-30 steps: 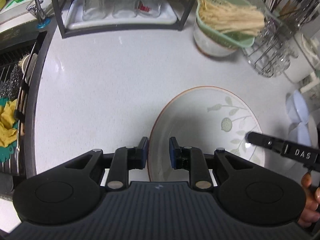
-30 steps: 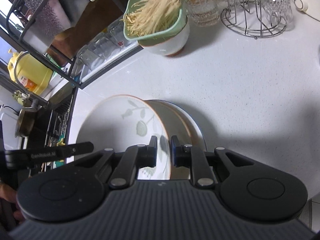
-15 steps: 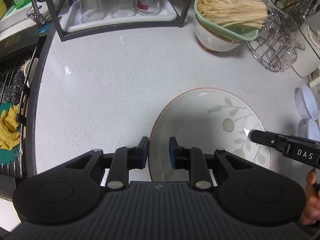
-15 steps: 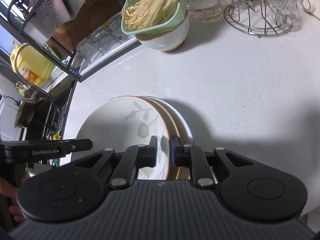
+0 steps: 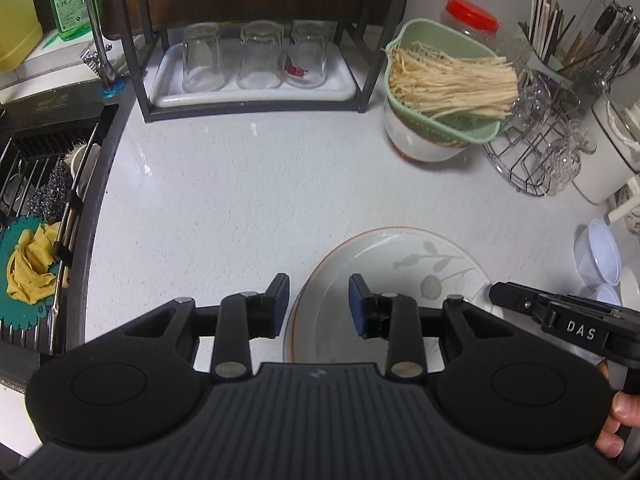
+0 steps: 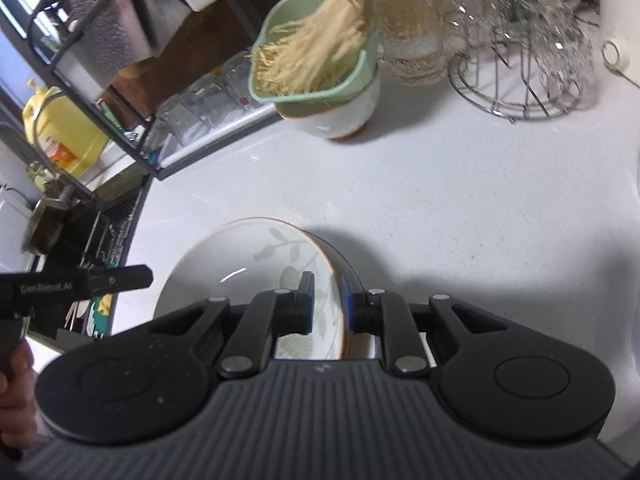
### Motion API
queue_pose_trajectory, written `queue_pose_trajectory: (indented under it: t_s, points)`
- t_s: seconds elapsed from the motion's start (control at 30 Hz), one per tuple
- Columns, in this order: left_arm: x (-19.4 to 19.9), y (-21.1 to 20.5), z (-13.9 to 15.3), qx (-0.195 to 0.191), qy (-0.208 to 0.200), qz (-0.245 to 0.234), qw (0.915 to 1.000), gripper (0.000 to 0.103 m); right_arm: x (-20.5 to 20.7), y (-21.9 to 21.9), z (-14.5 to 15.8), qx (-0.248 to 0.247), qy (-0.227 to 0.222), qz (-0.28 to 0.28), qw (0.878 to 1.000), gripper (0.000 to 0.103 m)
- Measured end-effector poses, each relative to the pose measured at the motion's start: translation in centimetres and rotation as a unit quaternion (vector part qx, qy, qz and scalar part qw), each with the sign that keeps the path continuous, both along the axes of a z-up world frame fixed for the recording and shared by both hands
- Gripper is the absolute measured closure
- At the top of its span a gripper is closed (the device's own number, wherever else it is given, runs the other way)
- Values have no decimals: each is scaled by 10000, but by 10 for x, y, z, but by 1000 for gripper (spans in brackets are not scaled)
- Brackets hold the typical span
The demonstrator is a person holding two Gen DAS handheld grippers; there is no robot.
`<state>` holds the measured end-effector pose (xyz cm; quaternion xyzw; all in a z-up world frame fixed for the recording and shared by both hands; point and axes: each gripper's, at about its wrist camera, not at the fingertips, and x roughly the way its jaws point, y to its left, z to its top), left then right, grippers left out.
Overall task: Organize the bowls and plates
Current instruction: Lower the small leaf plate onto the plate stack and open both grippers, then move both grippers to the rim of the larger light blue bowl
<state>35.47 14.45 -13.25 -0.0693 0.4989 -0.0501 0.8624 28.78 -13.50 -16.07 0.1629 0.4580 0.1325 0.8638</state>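
Observation:
A cream plate with a leaf pattern and brown rim [image 5: 400,276] lies on the white counter at the front right; it also shows in the right wrist view [image 6: 256,264]. My left gripper [image 5: 318,304] is open, its fingers straddling the plate's left rim without touching. My right gripper [image 6: 327,300] is shut on the plate's right rim. The edge of something darker shows under the plate on its right side [image 6: 344,256]. The right gripper's body shows in the left wrist view [image 5: 560,320].
A white bowl with a green strainer of noodles [image 5: 440,96] stands at the back right, by a wire glass rack [image 5: 540,152]. A black rack with three upturned glasses [image 5: 256,60] is at the back. The sink [image 5: 36,220] is left. Small white bowls [image 5: 598,256] sit far right.
My left gripper has opened off the plate's left rim and pulled back. The plate has come down over the stack beneath. My right gripper stays shut on the rim.

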Motion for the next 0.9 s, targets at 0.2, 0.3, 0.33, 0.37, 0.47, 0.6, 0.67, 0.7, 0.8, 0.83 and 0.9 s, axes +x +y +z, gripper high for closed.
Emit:
queue_pose_trajectory:
  t_s: [0.2, 0.3, 0.33, 0.37, 0.47, 0.6, 0.67, 0.7, 0.8, 0.83, 0.9]
  points:
    - [-8, -14, 17, -91, -212, -13, 9997, 66, -2, -4, 15, -61, -322, 69, 9994, 85]
    - [-13, -22, 28, -124, -335, -32, 9994, 66, -6, -8, 26, -107, -538, 69, 9985, 85]
    - [-16, -24, 32, -131, -381, -38, 9992, 65, -8, -10, 29, -116, -610, 73, 9980, 85]
    - [-18, -27, 36, -141, -417, -44, 9990, 65, -10, -12, 32, -114, -673, 74, 9976, 85]
    - [-24, -36, 46, -167, -518, -81, 9985, 63, -18, -19, 42, -154, -836, 16, 9964, 85]
    - [-32, -51, 57, -125, -640, -155, 9978, 59, -31, -31, 54, -235, -1056, -65, 9941, 85]
    - [-35, -59, 60, -92, -695, -242, 9972, 56, -38, -37, 61, -295, -1164, -106, 9927, 85]
    - [-36, -61, 61, -58, -699, -242, 9972, 56, -41, -40, 64, -310, -1214, -147, 9920, 85]
    - [-40, -67, 66, -62, -743, -235, 9969, 56, -51, -52, 75, -262, -1358, -269, 9900, 85]
    - [-42, -69, 68, -82, -759, -229, 9968, 56, -55, -56, 79, -269, -1410, -298, 9892, 85]
    - [-46, -74, 71, -118, -795, -246, 9965, 54, -62, -61, 87, -278, -1516, -304, 9876, 85]
